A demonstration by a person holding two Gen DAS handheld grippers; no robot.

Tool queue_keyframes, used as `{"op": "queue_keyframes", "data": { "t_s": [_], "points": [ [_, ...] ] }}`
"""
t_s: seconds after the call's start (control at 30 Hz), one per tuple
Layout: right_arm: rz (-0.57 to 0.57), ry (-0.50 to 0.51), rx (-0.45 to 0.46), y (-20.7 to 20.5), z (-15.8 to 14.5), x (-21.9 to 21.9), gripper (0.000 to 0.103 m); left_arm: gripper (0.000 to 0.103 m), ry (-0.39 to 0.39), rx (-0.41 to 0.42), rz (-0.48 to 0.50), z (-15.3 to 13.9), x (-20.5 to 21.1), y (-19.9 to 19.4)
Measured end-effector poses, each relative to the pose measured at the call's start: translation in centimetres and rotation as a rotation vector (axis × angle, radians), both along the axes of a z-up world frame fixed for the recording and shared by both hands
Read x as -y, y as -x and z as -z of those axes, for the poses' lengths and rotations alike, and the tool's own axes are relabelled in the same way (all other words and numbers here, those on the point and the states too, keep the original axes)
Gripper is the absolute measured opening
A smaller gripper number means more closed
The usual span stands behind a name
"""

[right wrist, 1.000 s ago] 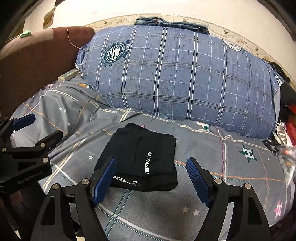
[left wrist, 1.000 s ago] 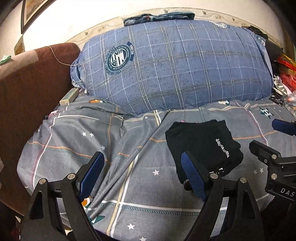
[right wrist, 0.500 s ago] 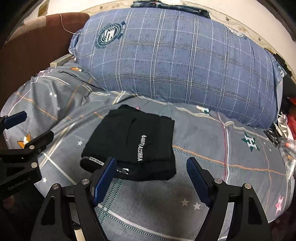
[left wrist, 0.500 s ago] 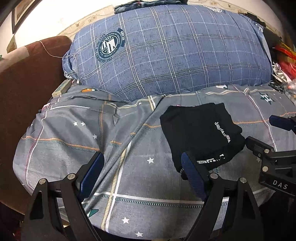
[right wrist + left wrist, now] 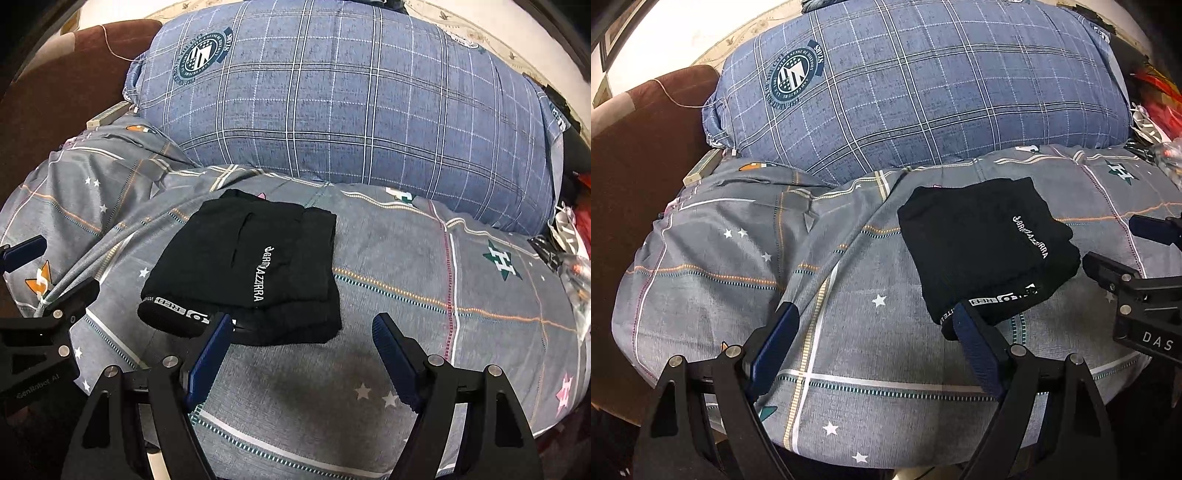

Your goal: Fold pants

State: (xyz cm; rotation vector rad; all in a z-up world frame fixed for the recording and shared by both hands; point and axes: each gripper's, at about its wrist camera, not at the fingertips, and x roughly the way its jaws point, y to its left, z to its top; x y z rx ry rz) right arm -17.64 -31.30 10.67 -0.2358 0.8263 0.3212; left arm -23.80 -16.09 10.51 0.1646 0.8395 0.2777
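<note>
The black pants (image 5: 982, 243) lie folded into a compact rectangle on the grey patterned bedsheet (image 5: 746, 258), white lettering facing up. They also show in the right wrist view (image 5: 251, 269). My left gripper (image 5: 875, 332) is open and empty, above the sheet; its right fingertip (image 5: 964, 321) overlaps the pants' near edge in the view. My right gripper (image 5: 303, 332) is open and empty, just in front of the pants' near edge. Each gripper shows at the edge of the other's view.
A large blue plaid pillow (image 5: 923, 85) leans at the back of the bed. A brown headboard or sofa arm (image 5: 639, 155) stands at the left. Red and white clutter (image 5: 1156, 107) lies at the far right. The bed's front edge curves just below both grippers.
Both grippers have pulled back and risen from the folded pants, so more of the bed and its front edge shows. The pants lie unmoved.
</note>
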Motion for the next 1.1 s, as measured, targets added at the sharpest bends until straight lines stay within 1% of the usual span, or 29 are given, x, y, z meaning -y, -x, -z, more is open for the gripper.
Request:
{"op": "queue_keyframes", "data": {
  "t_s": [1.1],
  "points": [
    [-0.014, -0.005, -0.04, -0.4, 0.8, -0.3, 0.08, 0.086, 0.02, -0.043, -0.021, 1.3, -0.3, -0.3]
  ]
}}
